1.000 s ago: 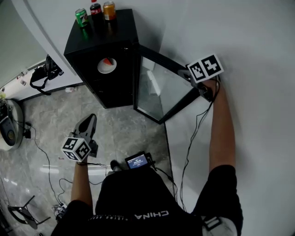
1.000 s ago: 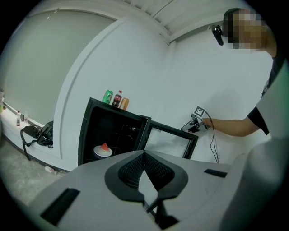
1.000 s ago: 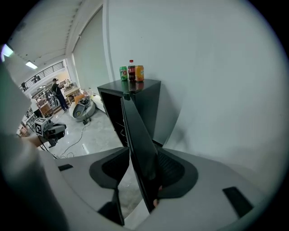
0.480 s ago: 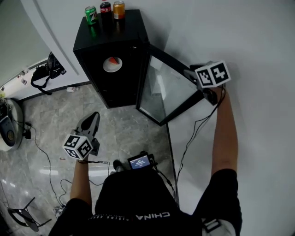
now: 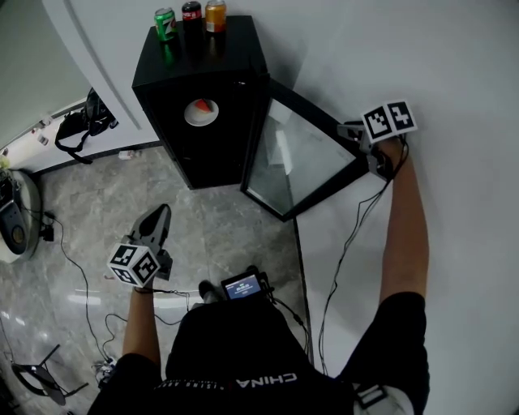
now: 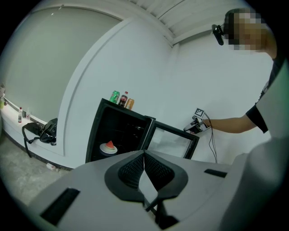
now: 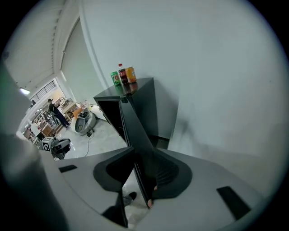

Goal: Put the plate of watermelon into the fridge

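3 drinks [image 5: 192, 14] labels unreadable, distant person [image 7: 54, 109] too small

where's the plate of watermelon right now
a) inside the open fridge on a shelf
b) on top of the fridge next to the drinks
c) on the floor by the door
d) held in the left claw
a: the plate of watermelon sits on a shelf inside the open fridge, and the left claw is shut with nothing in it.
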### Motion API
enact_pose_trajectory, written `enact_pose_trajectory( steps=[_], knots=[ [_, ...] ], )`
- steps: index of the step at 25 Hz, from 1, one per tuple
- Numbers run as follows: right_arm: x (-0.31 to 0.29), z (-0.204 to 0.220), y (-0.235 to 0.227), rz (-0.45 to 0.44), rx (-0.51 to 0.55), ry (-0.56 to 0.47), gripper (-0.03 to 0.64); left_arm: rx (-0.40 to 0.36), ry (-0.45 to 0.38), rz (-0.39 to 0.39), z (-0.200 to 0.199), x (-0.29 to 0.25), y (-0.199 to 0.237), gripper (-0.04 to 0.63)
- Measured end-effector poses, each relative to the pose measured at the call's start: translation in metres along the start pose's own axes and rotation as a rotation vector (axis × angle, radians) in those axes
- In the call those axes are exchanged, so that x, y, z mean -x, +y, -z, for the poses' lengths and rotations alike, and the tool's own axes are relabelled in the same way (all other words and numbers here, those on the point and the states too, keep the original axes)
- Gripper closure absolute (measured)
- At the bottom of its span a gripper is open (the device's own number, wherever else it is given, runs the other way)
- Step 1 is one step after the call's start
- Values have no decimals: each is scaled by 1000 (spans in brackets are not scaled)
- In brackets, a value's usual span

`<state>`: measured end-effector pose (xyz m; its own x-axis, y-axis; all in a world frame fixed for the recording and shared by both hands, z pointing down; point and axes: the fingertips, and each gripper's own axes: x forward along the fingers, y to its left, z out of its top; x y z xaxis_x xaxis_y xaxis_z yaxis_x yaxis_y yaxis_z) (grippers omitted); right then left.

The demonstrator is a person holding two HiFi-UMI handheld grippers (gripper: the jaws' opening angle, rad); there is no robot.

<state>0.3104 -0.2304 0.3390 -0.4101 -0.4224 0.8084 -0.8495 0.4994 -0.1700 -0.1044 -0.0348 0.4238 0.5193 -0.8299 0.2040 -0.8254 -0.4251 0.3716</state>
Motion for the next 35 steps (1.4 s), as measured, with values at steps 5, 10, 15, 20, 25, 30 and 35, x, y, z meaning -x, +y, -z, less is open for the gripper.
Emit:
enact_pose_trajectory(
  steps=[5,10,15,20,25,30,35],
  knots=[
    [1,10,22,-62,21,23,494,-3,4,47,2,-21,-15,583],
    [2,23,65,-175,64,28,502,-12,10,80,2,-32,-23,583],
    [3,31,105,-329,62,-51,503,-23,6,93,-3,-32,-22,583],
    [-9,41,136,-501,-89,-149,514,-29,4,94,-5,-18,-13,583],
    [-20,36,177,-534,-136,-223,514,-27,5,88,-3,0,-2,583],
    [-36,25,216,-482,-131,-297,512,-43,2,99,-4,11,4,583],
    [-58,7,255,-446,-167,-369,511,-84,18,154,-7,21,1,581]
  ],
)
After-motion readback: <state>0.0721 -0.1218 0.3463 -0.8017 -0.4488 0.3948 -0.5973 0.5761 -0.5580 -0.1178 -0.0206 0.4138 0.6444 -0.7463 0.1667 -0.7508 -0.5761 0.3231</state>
